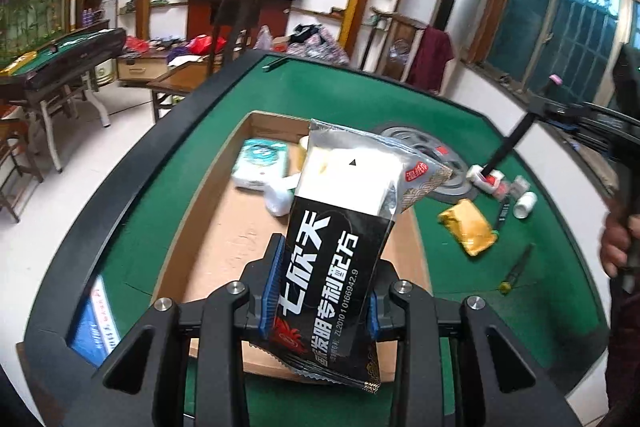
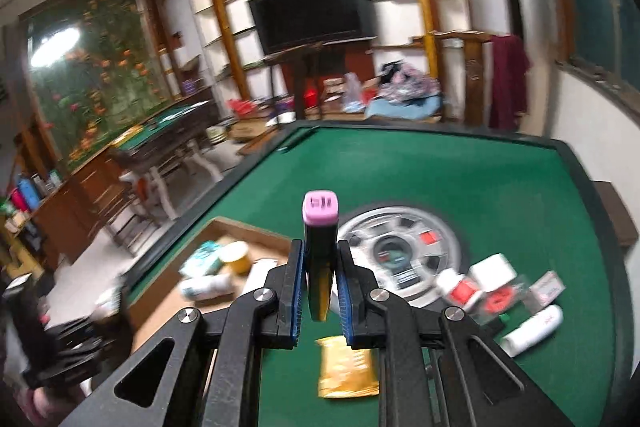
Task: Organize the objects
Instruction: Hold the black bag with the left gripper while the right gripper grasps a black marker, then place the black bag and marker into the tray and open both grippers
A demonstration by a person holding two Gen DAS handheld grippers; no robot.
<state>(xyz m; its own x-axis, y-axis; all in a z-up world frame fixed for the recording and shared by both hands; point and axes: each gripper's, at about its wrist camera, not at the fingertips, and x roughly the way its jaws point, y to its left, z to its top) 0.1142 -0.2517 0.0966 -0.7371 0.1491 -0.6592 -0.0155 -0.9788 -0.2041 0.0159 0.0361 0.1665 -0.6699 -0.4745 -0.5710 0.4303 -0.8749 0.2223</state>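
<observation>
My left gripper (image 1: pixel 320 287) tilts downward over the cardboard box (image 1: pixel 224 227) on the green table (image 1: pixel 360 99), its blue pads clenched on a black-and-silver packet (image 1: pixel 344 227) that stands up between them above the box floor; a tissue pack (image 1: pixel 262 163) lies at the box's far end. My right gripper (image 2: pixel 319 279) also angles down, raised over the felt, its jaws clamped tight on a black marker with a pink cap (image 2: pixel 320 227) that points up and away; below it lies a gold pouch (image 2: pixel 346 367), with white bottles (image 2: pixel 532 331) to the right; in the left view I see a hand (image 1: pixel 618 243) gripping that tool's handle at the right edge.
</observation>
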